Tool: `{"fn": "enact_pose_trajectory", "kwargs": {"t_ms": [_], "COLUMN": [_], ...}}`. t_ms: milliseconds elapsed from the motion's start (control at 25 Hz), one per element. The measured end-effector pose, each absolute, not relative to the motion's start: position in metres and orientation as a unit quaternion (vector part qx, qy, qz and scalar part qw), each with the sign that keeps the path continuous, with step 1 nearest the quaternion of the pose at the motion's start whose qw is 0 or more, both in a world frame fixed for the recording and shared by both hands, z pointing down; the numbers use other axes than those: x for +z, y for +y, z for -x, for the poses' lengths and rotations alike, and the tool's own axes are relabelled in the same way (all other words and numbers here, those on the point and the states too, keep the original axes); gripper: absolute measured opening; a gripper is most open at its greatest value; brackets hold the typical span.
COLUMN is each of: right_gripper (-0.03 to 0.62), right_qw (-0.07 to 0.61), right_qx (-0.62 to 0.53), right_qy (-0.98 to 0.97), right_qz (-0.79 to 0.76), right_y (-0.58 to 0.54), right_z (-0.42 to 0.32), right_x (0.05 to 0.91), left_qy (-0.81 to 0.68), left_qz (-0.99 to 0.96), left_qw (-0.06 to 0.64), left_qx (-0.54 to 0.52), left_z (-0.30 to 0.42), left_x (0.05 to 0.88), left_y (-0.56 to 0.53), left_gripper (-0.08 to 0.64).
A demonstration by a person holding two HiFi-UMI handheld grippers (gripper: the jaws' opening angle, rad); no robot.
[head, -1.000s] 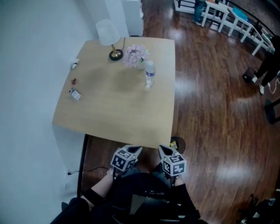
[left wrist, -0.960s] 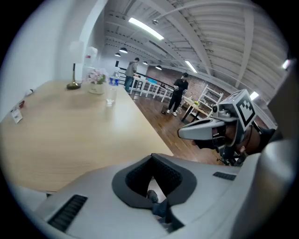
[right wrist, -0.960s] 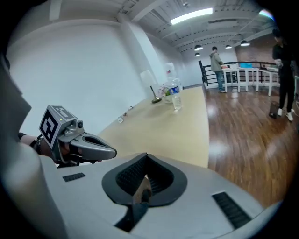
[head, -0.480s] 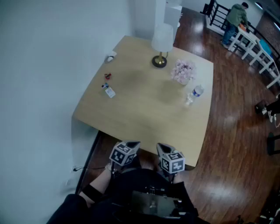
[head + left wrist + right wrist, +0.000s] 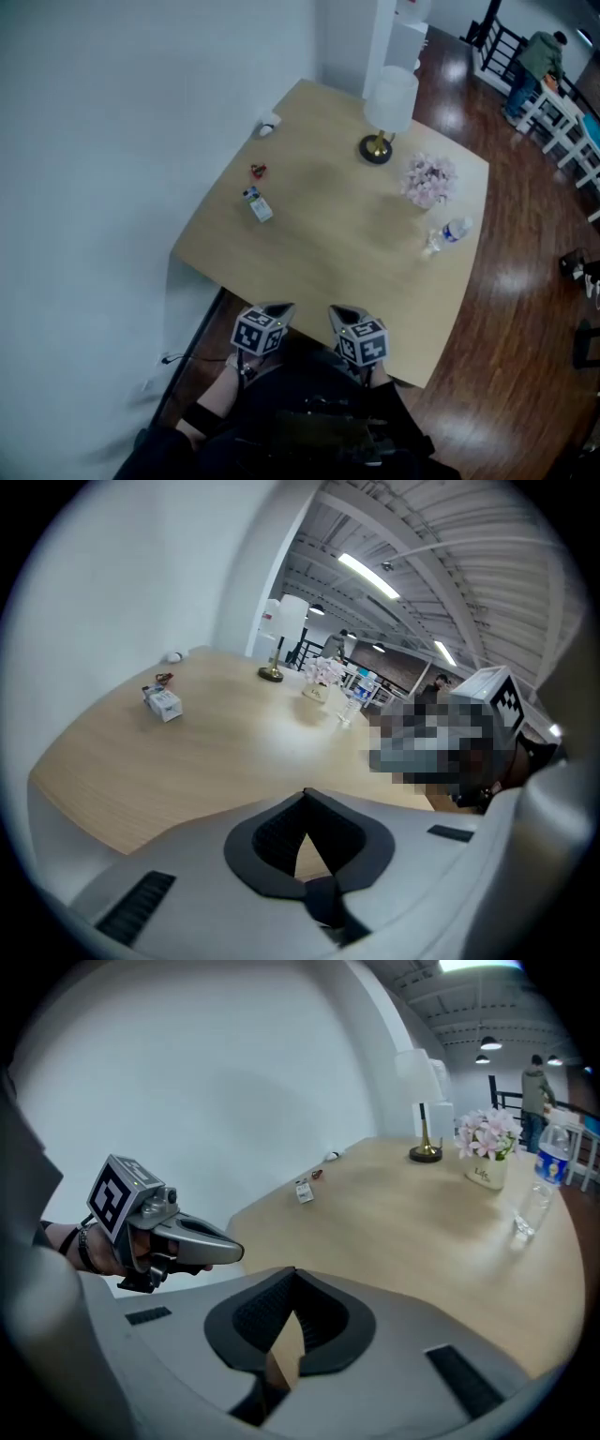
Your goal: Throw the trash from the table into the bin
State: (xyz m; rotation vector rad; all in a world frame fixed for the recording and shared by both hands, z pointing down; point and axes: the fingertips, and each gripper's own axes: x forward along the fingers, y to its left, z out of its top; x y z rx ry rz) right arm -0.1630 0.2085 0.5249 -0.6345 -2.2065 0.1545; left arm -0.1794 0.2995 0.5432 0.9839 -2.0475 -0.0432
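On the wooden table (image 5: 356, 253) lie a small white carton (image 5: 260, 207), a red scrap (image 5: 257, 171) and a white crumpled bit (image 5: 268, 127), all near the wall side. A clear plastic bottle (image 5: 451, 232) lies near the right edge. My left gripper (image 5: 278, 308) and right gripper (image 5: 339, 311) hover side by side at the table's near edge, far from all of these, both shut with nothing held. The left gripper view shows the carton (image 5: 163, 703) far off beyond the left gripper (image 5: 306, 794). The right gripper (image 5: 294, 1271) faces the bottle (image 5: 542, 1177). No bin is in view.
A white lamp (image 5: 389, 101) and a vase of pink flowers (image 5: 428, 180) stand at the table's far side. A white wall (image 5: 112, 187) runs along the left. Dark wood floor (image 5: 525, 309) lies to the right, with a person (image 5: 542, 56) by white furniture far back.
The view has swung: the table now sits further right and turned, with the wall filling the left. Both grippers stayed side by side close to my body, shut.
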Motion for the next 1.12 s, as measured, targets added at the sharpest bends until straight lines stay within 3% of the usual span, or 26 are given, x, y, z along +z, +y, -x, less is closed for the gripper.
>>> {"fn": "enact_pose_trajectory", "kwargs": {"t_ms": [440, 920, 960, 1000, 1120], "right_gripper": [0.000, 0.015, 0.039, 0.137, 0.276], "right_qw": [0.400, 0.419, 0.419, 0.420, 0.416], "right_qx": [0.061, 0.004, -0.003, -0.010, -0.024], "right_qy": [-0.844, -0.855, -0.857, -0.858, -0.866], "right_qz": [0.351, 0.306, 0.300, 0.295, 0.276], "right_y": [0.273, 0.322, 0.329, 0.336, 0.356], "right_z": [0.226, 0.325, 0.338, 0.353, 0.398], "right_x": [0.529, 0.543, 0.546, 0.549, 0.559], "left_qy": [-0.839, -0.828, -0.826, -0.825, -0.820], "left_qz": [-0.311, -0.346, -0.351, -0.355, -0.364], "left_qw": [0.446, 0.438, 0.438, 0.437, 0.438], "left_qx": [-0.022, -0.047, -0.048, -0.047, -0.044], "left_z": [0.226, 0.323, 0.330, 0.337, 0.358], "left_x": [0.543, 0.551, 0.553, 0.555, 0.563], "left_y": [0.353, 0.400, 0.405, 0.410, 0.427], "left_gripper": [0.003, 0.003, 0.003, 0.003, 0.003]}}
